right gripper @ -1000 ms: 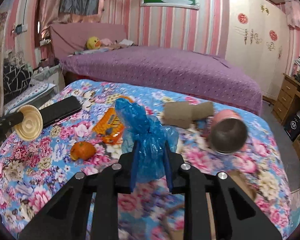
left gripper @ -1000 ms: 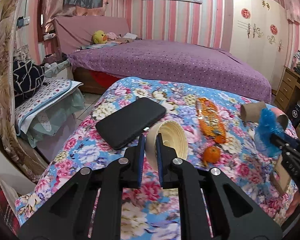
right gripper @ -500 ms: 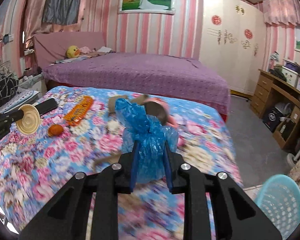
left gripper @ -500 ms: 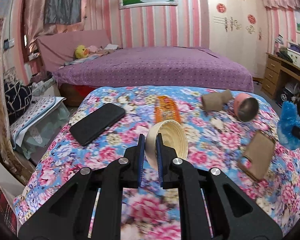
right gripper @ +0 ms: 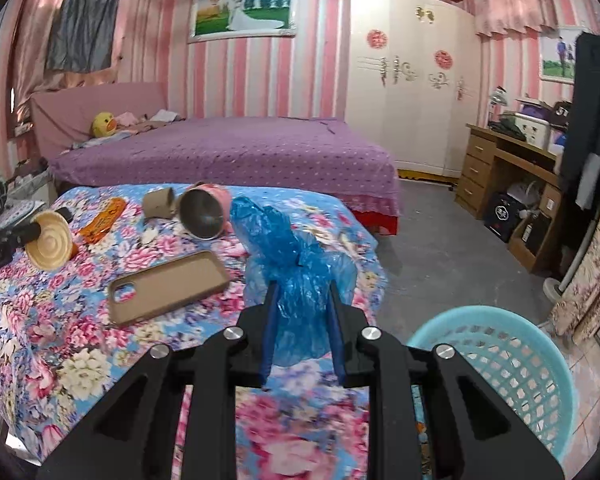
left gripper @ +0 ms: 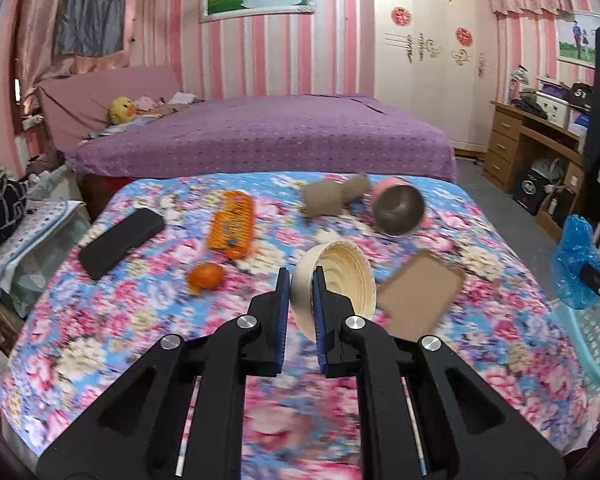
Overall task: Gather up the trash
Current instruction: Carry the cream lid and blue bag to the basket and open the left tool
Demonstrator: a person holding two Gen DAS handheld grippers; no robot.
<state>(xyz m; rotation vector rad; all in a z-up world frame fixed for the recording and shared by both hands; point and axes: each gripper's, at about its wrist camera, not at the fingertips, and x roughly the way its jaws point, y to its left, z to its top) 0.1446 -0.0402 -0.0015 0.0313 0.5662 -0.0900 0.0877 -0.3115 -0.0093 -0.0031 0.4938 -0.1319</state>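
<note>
Ribbed cream paper bowl (left gripper: 332, 280) pinched by its rim in the left gripper (left gripper: 300, 312) above the floral bedspread (left gripper: 140, 320); right gripper (right gripper: 302, 332) clamps crinkly blue plastic bag (right gripper: 296, 264) beside the perforated turquoise basket (right gripper: 500, 360).

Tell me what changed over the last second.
Both views swung right: the light blue plastic basket now shows beside the floral bedspread. The right gripper stays shut on the crumpled blue plastic bag, the left gripper on the cream paper bowl. Nothing was released; things on the bed lie as before.
</note>
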